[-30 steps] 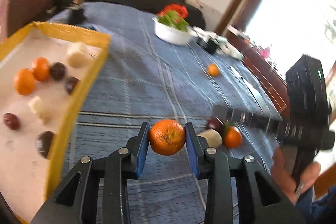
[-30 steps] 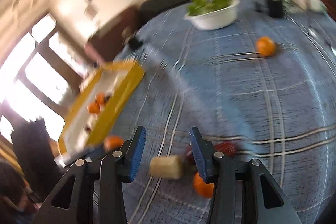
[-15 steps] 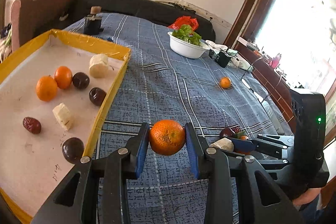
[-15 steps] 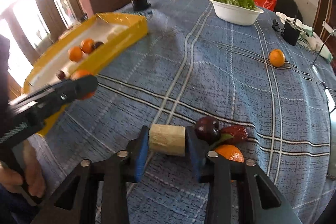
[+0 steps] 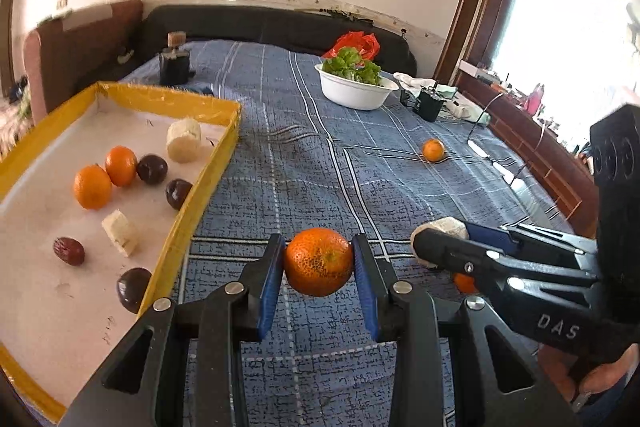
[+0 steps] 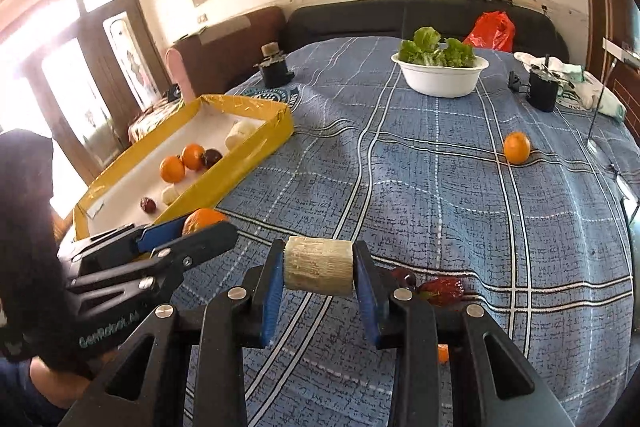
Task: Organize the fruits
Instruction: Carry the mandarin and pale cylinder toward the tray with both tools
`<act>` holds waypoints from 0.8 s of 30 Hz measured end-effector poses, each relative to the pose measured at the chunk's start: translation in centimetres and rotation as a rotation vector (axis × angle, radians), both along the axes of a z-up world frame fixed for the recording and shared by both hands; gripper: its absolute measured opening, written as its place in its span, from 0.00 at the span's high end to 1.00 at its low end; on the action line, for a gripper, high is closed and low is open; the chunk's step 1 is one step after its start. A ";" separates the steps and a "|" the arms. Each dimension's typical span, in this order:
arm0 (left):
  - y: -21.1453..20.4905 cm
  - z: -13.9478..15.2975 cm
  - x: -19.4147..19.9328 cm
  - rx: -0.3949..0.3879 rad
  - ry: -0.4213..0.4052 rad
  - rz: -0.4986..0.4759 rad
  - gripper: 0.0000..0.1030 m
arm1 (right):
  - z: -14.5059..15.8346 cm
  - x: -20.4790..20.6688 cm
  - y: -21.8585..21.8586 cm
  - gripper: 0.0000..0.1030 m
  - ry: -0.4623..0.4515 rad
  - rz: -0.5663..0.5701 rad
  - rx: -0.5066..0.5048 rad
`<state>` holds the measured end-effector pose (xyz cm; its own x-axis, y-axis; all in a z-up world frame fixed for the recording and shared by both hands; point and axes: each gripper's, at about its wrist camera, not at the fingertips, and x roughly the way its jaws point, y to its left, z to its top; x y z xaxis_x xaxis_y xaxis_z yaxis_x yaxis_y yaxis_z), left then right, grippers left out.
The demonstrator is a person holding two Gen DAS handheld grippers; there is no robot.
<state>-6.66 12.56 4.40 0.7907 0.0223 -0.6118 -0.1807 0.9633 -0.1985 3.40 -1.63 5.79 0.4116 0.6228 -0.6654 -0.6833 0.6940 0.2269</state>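
Fruits sit in both grippers above the blue checked cloth [image 5: 320, 163]: the left gripper [image 5: 319, 267] pinches a dimpled tangerine [image 5: 319, 261], the right gripper [image 6: 319, 271] pinches a pale, rough cylinder chunk [image 6: 319, 267]. Only the right wrist view shows the red date [image 6: 446, 290] and dark plum [image 6: 404, 277] behind its fingers. The yellow-rimmed tray [image 5: 200, 183] holds more fruit; a white bowl of greens [image 5: 354, 91] stands beyond.
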 end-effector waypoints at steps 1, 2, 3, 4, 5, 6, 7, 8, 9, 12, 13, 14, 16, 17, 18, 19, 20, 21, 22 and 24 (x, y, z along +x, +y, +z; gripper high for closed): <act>-0.2 0.1 0.0 0.014 -0.001 0.002 0.68 | 0.0 0.1 -0.1 0.65 0.000 -0.009 0.006; -0.5 0.2 -0.1 0.033 -0.005 0.006 0.68 | 0.1 0.3 -0.2 0.65 0.001 -0.018 0.013; -0.7 0.2 -0.1 0.043 -0.007 0.010 0.68 | 0.1 0.5 -0.4 0.65 0.004 -0.024 0.020; -0.8 0.3 -0.1 0.055 -0.008 0.014 0.68 | 0.1 0.7 -0.6 0.64 0.009 -0.029 0.026; -0.9 0.3 0.0 0.063 -0.008 0.015 0.68 | 0.0 0.9 -0.7 0.64 0.021 -0.032 0.030; -1.0 0.3 0.0 0.068 -0.006 0.015 0.68 | -0.1 1.0 -0.7 0.64 0.028 -0.032 0.031; -1.1 0.3 0.1 0.072 -0.004 0.018 0.68 | -0.1 1.1 -0.7 0.64 0.032 -0.036 0.032; -1.2 0.3 0.1 0.076 -0.003 0.018 0.68 | -0.2 1.1 -0.7 0.64 0.032 -0.037 0.032; -1.3 0.4 0.1 0.080 -0.002 0.018 0.68 | -0.2 1.1 -0.7 0.64 0.032 -0.034 0.033; -1.4 0.4 0.1 0.093 -0.002 0.023 0.68 | -0.2 1.1 -0.7 0.64 0.035 -0.029 0.042; -1.4 0.4 0.1 0.095 0.000 0.027 0.68 | -0.2 1.2 -0.8 0.64 0.038 -0.027 0.043; -1.4 0.4 0.1 0.097 0.000 0.030 0.68 | -0.4 1.4 -0.8 0.64 0.044 -0.029 0.043; -1.4 0.4 0.2 0.101 0.002 0.031 0.68 | -0.6 1.7 -0.9 0.64 0.055 -0.037 0.043; -1.4 0.4 0.2 0.103 0.003 0.032 0.68 | -0.7 1.9 -1.0 0.64 0.062 -0.043 0.047; -1.4 0.4 0.2 0.104 0.004 0.032 0.68 | -0.8 2.1 -1.2 0.64 0.068 -0.048 0.049; -1.5 0.4 0.2 0.105 0.005 0.032 0.68 | -1.0 2.4 -1.3 0.64 0.079 -0.054 0.051; -1.5 0.4 0.2 0.106 0.006 0.032 0.68 | -1.1 2.5 -1.4 0.64 0.086 -0.056 0.052; -1.5 0.4 0.2 0.107 0.005 0.033 0.68 | -1.1 2.6 -1.5 0.64 0.091 -0.058 0.054; -1.5 0.4 0.3 0.107 0.004 0.034 0.68 | -1.1 2.6 -1.5 0.64 0.091 -0.059 0.054; -1.6 0.4 0.3 0.110 0.002 0.034 0.68 | -1.1 2.5 -1.6 0.64 0.085 -0.057 0.056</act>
